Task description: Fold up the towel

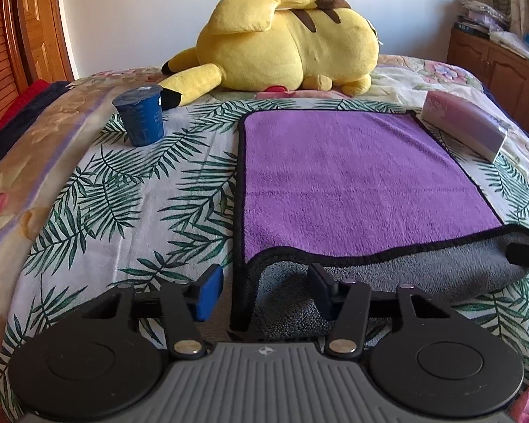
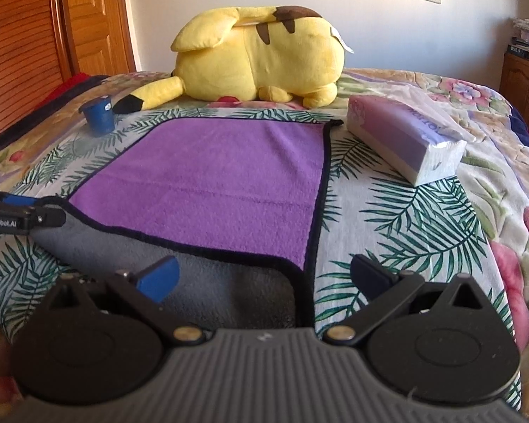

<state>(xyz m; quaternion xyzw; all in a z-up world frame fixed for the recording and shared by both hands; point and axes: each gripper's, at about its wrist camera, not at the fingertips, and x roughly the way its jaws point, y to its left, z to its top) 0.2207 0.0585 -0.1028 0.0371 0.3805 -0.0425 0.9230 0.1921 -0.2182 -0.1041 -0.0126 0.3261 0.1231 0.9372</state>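
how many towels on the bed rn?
1. The purple towel lies mid-bed between the blue cup and the tissue pack, near edge folded over showing grey. Nothing appears hidden beneath, though I can't rule it out.

Purple towel (image 1: 352, 176) with grey underside, palm-leaf bedsheet (image 1: 130, 194), yellow plush (image 1: 285, 46), blue cup (image 1: 141, 116)
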